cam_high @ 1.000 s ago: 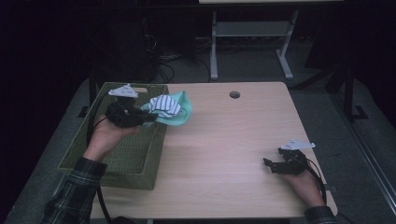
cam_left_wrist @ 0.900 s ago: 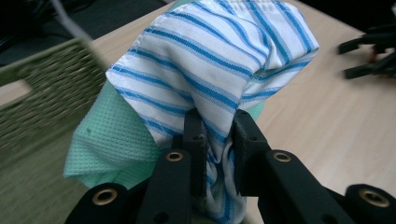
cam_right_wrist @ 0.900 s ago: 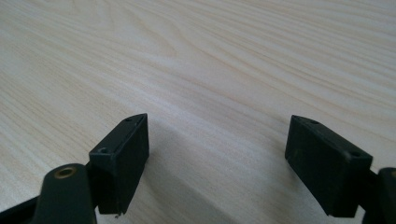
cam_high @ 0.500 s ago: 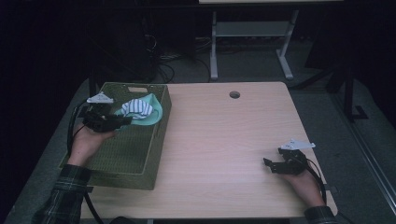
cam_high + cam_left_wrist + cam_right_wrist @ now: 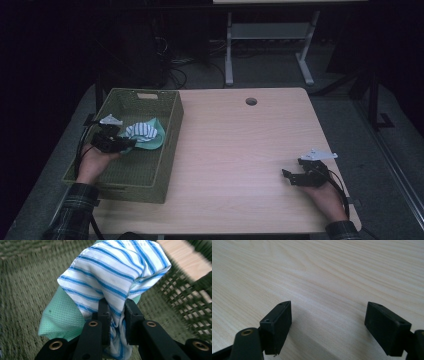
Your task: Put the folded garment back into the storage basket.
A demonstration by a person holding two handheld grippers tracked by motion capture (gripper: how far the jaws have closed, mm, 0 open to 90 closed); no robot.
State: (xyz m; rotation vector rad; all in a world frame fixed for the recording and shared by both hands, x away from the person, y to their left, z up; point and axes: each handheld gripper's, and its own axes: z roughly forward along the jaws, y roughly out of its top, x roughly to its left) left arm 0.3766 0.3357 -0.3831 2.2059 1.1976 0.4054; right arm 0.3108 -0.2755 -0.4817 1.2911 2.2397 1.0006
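- I have the left gripper [image 5: 116, 142] over the olive-green woven plastic basket [image 5: 165, 150] at the left edge of the pale wooden bench [image 5: 240, 150]; its fingers [image 5: 104, 312] are clamped on a gathered fold of the white cloth with blue stripes [image 5: 112, 275]
- A mint-green waffle-weave cloth [image 5: 63, 315] hangs bunched just behind the striped one, touching it; I cannot tell whether the fingers pinch it as well
- Both cloths sit inside the basket's walls, low over its woven floor
- My right gripper [image 5: 300, 175] rests on the bare bench well apart from the basket, fingers [image 5: 278, 325] spread wide with nothing between them
- I judge this the drop-off step: next I should let the bundle settle, part the left fingers, then lift straight clear so no fold snags
- Against a second ago, the bundle was out over the basket's right rim; it is now lower and further left, inside the basket, and the right gripper has not shifted
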